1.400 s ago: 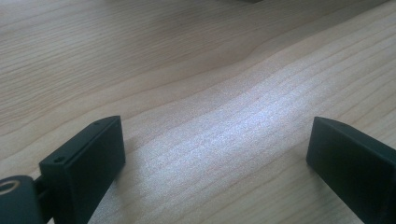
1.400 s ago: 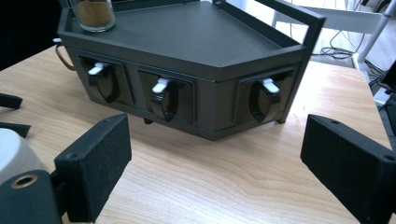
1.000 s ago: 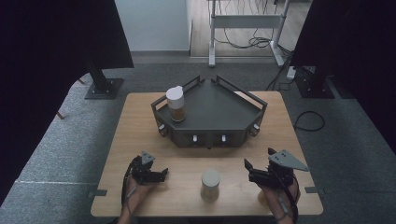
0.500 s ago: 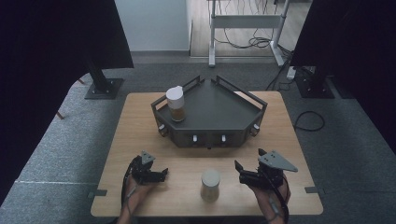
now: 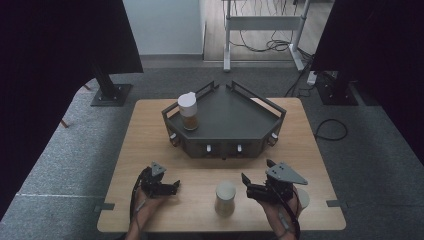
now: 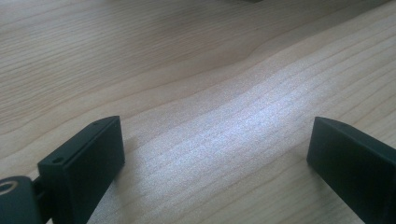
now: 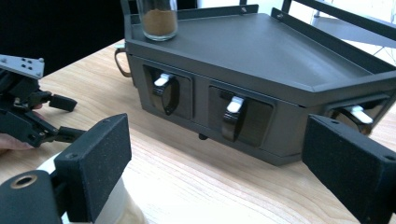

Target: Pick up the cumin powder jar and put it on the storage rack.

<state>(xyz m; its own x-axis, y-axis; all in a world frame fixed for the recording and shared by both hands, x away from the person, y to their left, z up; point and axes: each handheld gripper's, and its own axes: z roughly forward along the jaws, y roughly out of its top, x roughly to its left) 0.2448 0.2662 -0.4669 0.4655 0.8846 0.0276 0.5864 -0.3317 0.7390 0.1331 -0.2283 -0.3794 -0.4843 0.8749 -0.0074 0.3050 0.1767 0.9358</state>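
Jar point(image 5: 225, 198), just left of right claw point(image 5: 248, 186)

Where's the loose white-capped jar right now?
High view: the jar stands at the table's near edge, between both tongs, closer to the right tongs.

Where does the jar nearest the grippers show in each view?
High view: jar stands bottom centre, on the table's near edge.
Right gripper view: jar in the bottom left corner, behind the left-hand jaw.
Left gripper view: bare table between the jaws.
Shared landmark: the dark rack beyond the jar.
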